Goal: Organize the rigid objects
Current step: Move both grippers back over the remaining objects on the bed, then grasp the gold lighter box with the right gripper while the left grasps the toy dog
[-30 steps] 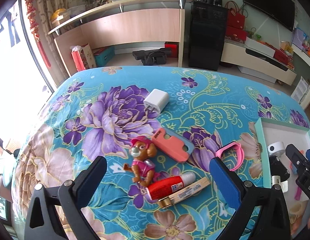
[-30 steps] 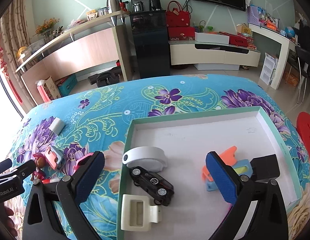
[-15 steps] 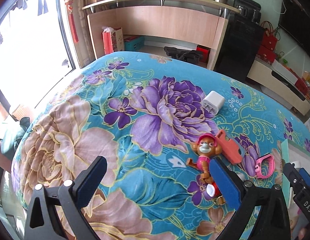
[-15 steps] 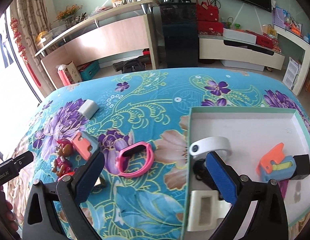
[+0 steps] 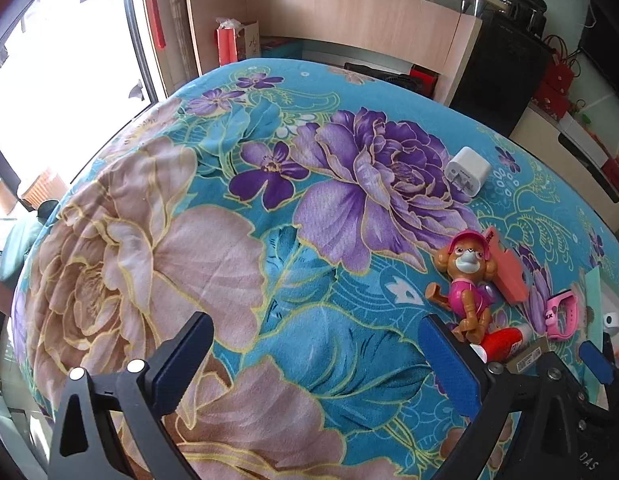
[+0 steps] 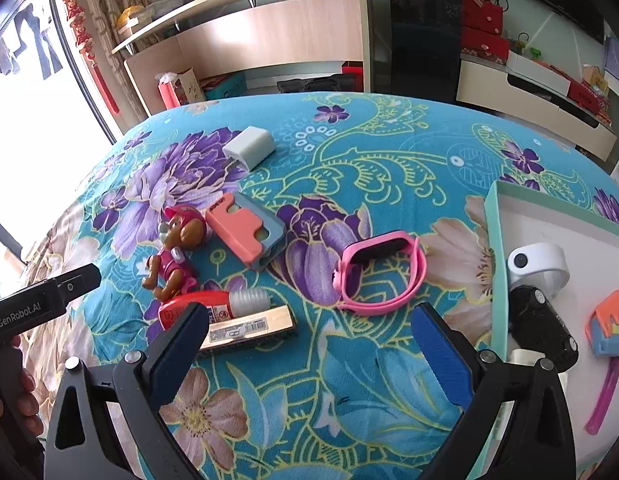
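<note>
The right gripper hangs spread and empty over the floral cloth. The pink watch lies just ahead at 1 o'clock, the wooden bar and red tube at 10 o'clock by its left finger, the dog toy beyond. The tray sits at 3 o'clock. The left gripper, also spread and empty, has the dog toy at 2 o'clock and the charger farther off.
</note>
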A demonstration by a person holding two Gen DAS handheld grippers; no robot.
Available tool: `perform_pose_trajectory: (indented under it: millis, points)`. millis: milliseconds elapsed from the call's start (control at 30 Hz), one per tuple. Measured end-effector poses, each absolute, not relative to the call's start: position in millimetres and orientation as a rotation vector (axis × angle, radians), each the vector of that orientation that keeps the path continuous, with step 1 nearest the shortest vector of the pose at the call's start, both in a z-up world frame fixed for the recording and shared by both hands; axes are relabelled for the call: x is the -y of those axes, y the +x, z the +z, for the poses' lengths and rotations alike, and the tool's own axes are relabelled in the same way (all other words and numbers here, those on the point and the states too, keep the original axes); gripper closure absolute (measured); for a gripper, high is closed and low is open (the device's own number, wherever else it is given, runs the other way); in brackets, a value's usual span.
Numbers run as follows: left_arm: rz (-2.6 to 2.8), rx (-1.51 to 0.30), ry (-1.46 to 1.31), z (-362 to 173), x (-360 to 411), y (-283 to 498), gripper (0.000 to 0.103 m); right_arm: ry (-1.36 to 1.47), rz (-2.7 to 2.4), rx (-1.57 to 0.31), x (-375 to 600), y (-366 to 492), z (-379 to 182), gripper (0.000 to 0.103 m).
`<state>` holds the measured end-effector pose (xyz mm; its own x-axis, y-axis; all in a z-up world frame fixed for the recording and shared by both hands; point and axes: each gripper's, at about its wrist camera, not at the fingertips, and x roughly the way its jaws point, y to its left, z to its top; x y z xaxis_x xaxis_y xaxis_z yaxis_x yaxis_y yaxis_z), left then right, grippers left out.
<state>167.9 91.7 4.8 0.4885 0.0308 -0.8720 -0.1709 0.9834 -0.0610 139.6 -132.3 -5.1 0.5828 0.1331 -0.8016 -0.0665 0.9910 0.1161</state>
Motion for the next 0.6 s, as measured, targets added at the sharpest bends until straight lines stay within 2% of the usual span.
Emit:
perform_pose_trajectory:
  millis: [600]
  points:
    - [0.1,-1.085,-0.136,-2,-82,174,0.0,-0.069,0.269,-0.987,85,136,-26,0.002]
